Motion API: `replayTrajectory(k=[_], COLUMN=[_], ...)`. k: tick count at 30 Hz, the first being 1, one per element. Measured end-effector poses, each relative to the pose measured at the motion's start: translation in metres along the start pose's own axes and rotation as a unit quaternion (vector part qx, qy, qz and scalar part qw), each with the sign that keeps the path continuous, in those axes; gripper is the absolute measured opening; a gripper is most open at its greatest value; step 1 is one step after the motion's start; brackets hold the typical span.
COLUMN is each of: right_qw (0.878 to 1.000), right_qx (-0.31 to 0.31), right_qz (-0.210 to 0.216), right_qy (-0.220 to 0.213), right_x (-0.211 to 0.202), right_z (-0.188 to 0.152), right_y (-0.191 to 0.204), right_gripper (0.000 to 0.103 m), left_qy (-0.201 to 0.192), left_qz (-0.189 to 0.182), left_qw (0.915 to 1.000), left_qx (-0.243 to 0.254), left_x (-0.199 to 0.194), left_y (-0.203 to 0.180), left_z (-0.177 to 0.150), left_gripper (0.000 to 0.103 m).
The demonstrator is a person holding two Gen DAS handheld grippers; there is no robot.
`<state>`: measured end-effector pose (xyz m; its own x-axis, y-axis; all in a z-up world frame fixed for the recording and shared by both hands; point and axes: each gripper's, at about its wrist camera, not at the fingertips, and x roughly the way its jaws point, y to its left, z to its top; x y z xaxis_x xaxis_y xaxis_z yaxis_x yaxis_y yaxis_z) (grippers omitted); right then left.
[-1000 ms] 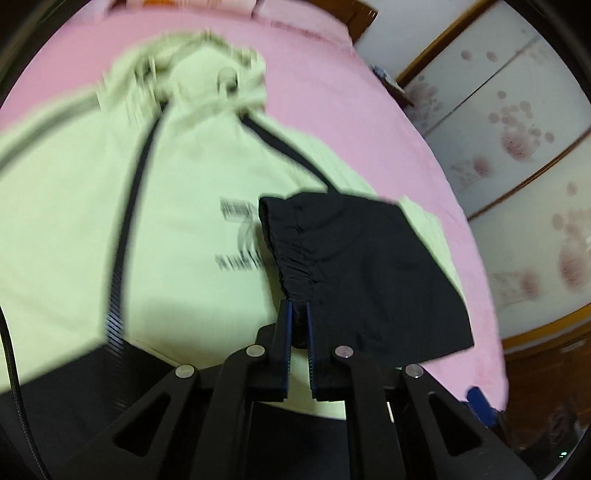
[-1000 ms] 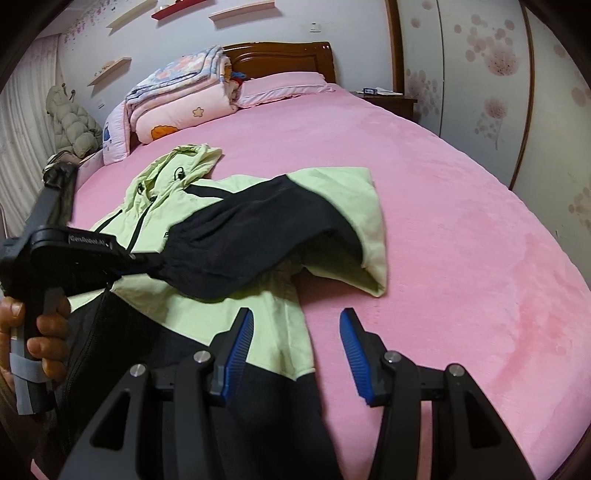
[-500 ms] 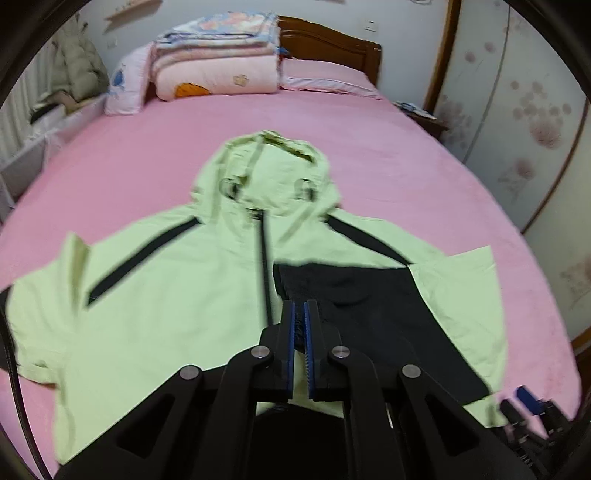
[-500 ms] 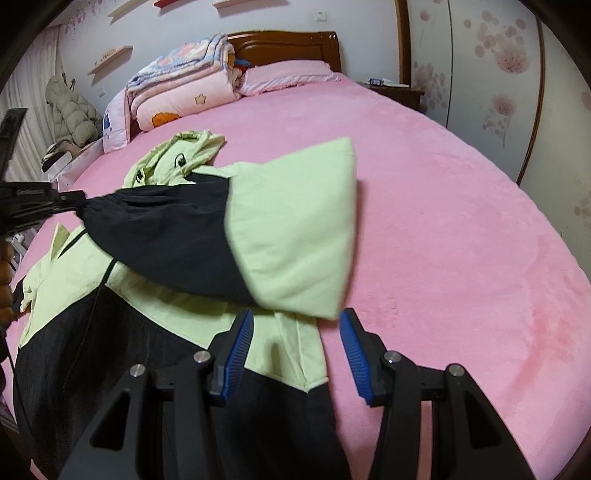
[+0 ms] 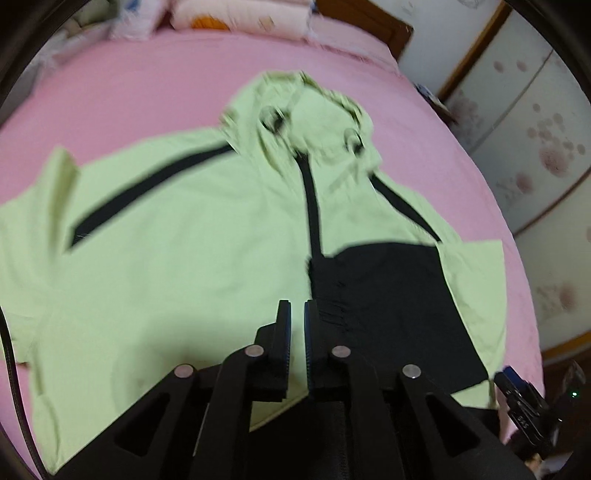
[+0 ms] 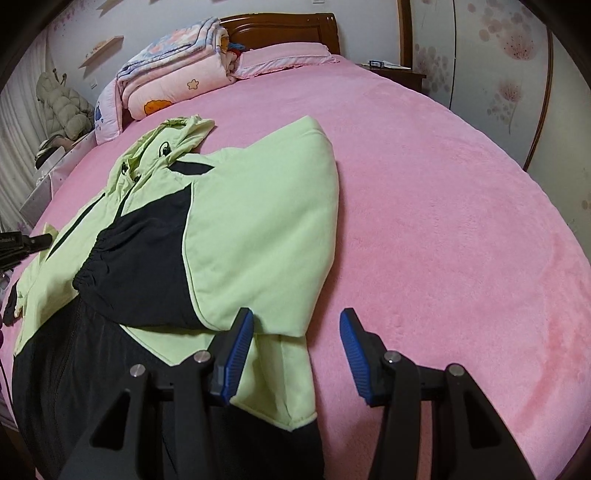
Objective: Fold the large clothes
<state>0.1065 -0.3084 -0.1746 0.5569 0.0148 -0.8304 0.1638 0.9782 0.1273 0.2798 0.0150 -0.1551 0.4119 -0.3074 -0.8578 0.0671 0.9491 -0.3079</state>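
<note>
A light green hooded jacket point(image 5: 184, 258) with black trim lies front up on the pink bed point(image 5: 147, 92). Its right sleeve point(image 6: 258, 229) is folded across the chest, and the black cuff point(image 5: 388, 295) rests on the front. My left gripper point(image 5: 297, 314) hovers just left of that cuff; its jaws are opening, a narrow gap shows and nothing is between them. My right gripper point(image 6: 297, 325) stands open over the jacket's right edge. Its left finger point(image 6: 240, 343) is above the sleeve's fold and its right finger is over bare bed.
Folded quilts point(image 6: 173, 77) and a pillow sit by the wooden headboard point(image 6: 288, 26). A nightstand point(image 6: 391, 72) stands at the far right, with flowered wardrobe doors beyond it. Bare pink bed point(image 6: 443, 221) stretches to the right of the jacket.
The left gripper held the black cuff and carried the sleeve across the jacket. The sleeve now lies flat on the chest, out of the jaws. The right gripper has sunk slightly towards the fold.
</note>
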Motion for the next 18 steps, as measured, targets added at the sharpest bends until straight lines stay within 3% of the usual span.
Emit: replayTrajectory(k=[2,4,6,7,11,15,16,18], right_qw=[1.000,1.000,1.000,1.000,1.000,1.000,1.000,1.000], right_qx=[-0.001,-0.003,-0.004,-0.004,-0.004,-0.004,-0.004,-0.002], right_qz=[0.000,-0.001,-0.001,-0.001,0.000,0.000,0.000,0.001], right_qy=[0.001,0.000,0.001,0.001,0.005,0.009,0.010,0.010], right_x=[0.000,-0.002,-0.002,-0.001,0.001,0.004,0.004,0.004], right_z=[-0.001,-0.003,-0.004,-0.005,-0.008,-0.011,-0.012,-0.012], right_y=[0.001,0.002,0.002,0.002,0.002,0.003,0.002,0.001], right_gripper=[0.049,0.049,0.049,0.049,0.049,0.049,0.049,0.049], left_qy=[0.029,0.045,0.057,0.073,0.110,0.095,0.086,0.069], left_qz=[-0.025,-0.035,-0.045,-0.049,-0.005,0.067,0.083,0.124], left_qw=[0.9991,0.9979,0.9965,0.9950,0.9902,0.9800,0.9770,0.9726], left_qx=[0.020,0.031,0.042,0.049,0.085,0.162,0.177,0.184], left_x=[0.014,0.027,0.039,0.047,0.077,0.091,0.093,0.092], left_y=[-0.010,-0.019,-0.028,-0.033,-0.047,-0.076,-0.083,-0.092], left_z=[0.002,0.003,0.001,0.000,-0.009,-0.026,-0.030,-0.033], left_gripper=[0.021,0.055,0.070,0.071,0.072,0.071,0.053,0.032])
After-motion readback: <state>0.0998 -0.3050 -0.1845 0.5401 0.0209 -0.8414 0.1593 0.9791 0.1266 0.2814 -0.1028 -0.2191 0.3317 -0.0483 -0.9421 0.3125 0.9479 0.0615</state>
